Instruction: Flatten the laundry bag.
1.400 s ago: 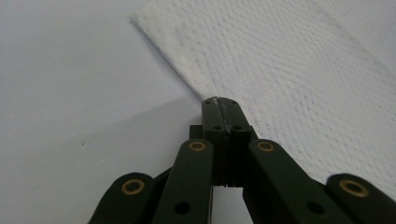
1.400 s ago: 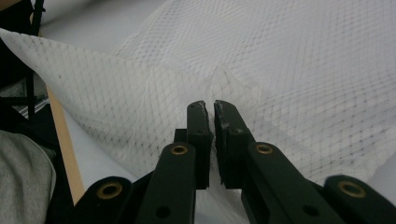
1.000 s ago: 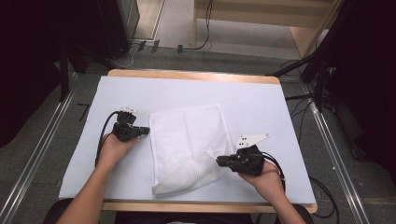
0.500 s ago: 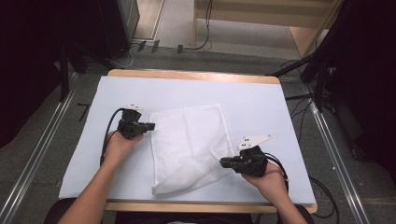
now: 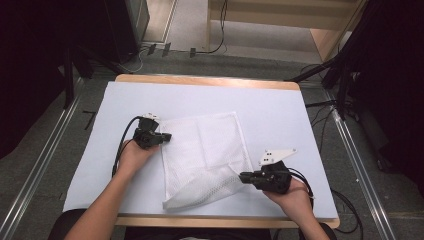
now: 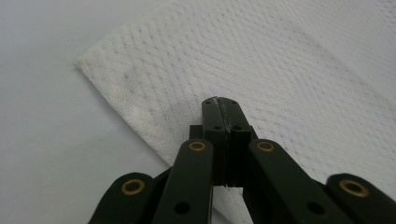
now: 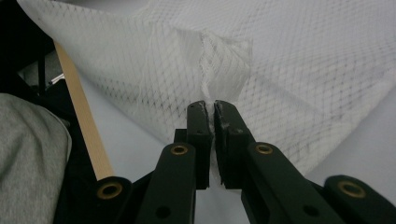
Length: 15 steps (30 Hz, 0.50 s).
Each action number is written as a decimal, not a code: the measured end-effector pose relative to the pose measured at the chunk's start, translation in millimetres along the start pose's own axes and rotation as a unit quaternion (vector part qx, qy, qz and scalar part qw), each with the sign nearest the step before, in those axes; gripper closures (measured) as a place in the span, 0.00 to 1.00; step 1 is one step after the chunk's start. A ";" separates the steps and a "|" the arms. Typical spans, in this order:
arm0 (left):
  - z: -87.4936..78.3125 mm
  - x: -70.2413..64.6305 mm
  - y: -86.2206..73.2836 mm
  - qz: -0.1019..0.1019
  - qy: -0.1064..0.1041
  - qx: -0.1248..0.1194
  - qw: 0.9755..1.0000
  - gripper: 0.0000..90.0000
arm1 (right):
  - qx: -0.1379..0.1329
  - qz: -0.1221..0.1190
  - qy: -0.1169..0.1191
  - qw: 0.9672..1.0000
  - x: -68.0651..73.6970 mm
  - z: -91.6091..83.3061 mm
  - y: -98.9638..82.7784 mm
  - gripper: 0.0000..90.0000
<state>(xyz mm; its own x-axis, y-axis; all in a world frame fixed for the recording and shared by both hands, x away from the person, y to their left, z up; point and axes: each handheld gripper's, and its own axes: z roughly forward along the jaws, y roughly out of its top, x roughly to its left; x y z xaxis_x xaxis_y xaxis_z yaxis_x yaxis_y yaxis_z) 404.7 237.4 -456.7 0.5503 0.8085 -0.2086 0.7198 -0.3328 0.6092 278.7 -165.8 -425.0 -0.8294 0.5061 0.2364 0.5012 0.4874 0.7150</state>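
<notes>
A white mesh cloth (image 5: 205,152) lies spread across the middle of the pale surface (image 5: 270,107), its near portion folded and lifted. The left tool (image 5: 165,136) rests at the cloth's left edge; in the left gripper view its jaws are pressed together over the cloth (image 6: 261,70), and whether they pinch any fabric cannot be told. The right tool (image 5: 243,176) sits at the cloth's near right corner, clenched on a bunched fold of mesh (image 7: 219,60) that rises from between its jaws, holding that corner off the surface.
</notes>
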 end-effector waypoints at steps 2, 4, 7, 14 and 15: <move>0.1 0.9 0.6 -0.001 -0.003 0.001 1.000 1.00 | -0.002 0.001 -0.001 1.000 -0.8 -3.7 -6.7 0.96; 0.2 2.4 1.6 0.000 -0.003 0.003 1.000 1.00 | 0.001 0.008 -0.006 1.000 -2.6 -8.5 -13.9 0.96; 0.6 4.0 3.3 -0.005 -0.005 0.005 1.000 1.00 | 0.002 0.018 -0.012 1.000 -5.6 -15.3 -22.4 0.96; 1.5 5.1 5.9 -0.004 -0.002 0.007 1.000 1.00 | -0.013 0.028 -0.024 0.999 -9.7 -28.6 -35.0 0.87; 1.7 5.2 6.0 -0.004 -0.003 0.007 1.000 1.00 | -0.017 0.030 -0.022 0.999 -10.3 -30.5 -35.6 0.85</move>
<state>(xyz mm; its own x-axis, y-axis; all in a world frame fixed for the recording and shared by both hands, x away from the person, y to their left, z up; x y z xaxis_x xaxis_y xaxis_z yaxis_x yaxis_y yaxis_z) 412.6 238.8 -455.4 0.5474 0.8082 -0.2173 0.7296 -0.3337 0.5969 261.9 -210.1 -432.8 -0.7857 0.5655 0.2509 0.5409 0.4310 0.7223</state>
